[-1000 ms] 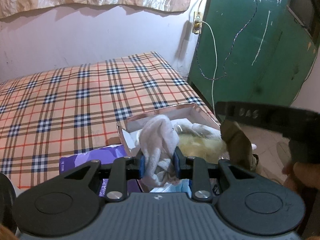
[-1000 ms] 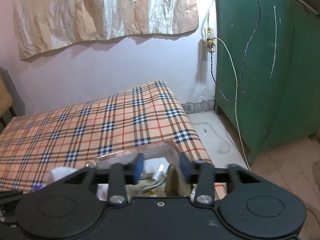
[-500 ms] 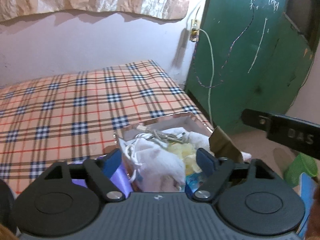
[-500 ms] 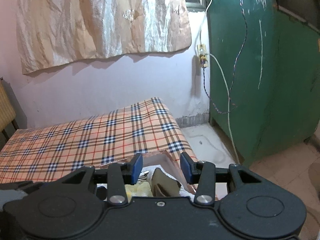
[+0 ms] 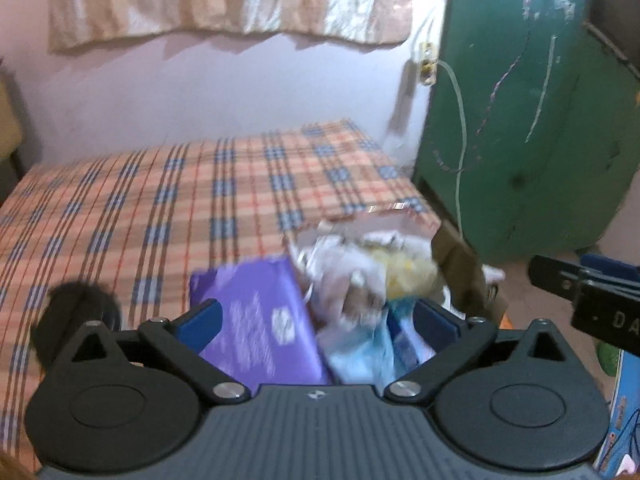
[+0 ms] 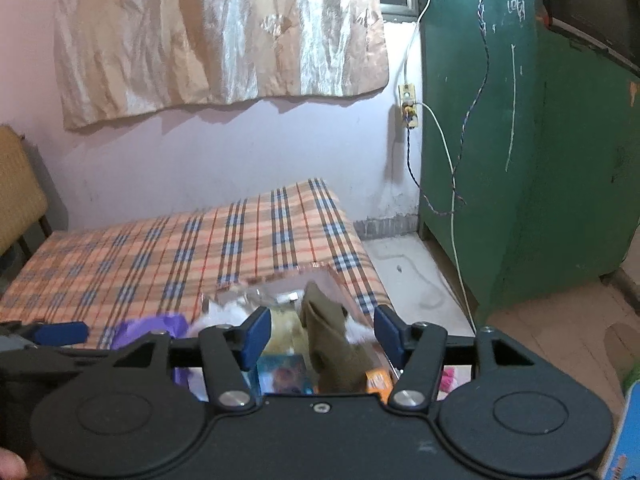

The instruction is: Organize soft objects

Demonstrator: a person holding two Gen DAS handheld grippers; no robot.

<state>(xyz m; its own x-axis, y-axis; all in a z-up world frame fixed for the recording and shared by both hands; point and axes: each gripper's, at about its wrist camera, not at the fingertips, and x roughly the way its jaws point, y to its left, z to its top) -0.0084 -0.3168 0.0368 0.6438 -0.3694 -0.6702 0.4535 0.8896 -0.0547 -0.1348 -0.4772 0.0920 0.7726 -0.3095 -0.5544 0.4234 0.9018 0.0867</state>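
Hovering over the cardboard box at the near edge of the plaid bedspread, the left gripper had its blue-padded jaws spread wide and gripped nothing. Inside the box lay a heap of soft things: a white cloth on the side toward the purple packet, a pale yellow fluffy piece beside it, and a light blue face mask at the box's near end, just under the gripper. The purple packet lay flat against the box's left side, touching it or nearly so; motion blur hid the exact contact. An olive-brown cloth hung over the box's right wall.

From the right wrist view, the right gripper was also open and empty, poised above the same box. The olive-brown cloth rose between its fingers without being pinched. The yellow fluffy piece sat left of that cloth, and an orange packet showed at the box's near right corner. The purple packet lay left of the box. Beyond the bedspread stood a green cabinet, right of the box, and a crumpled curtain hung on the wall.
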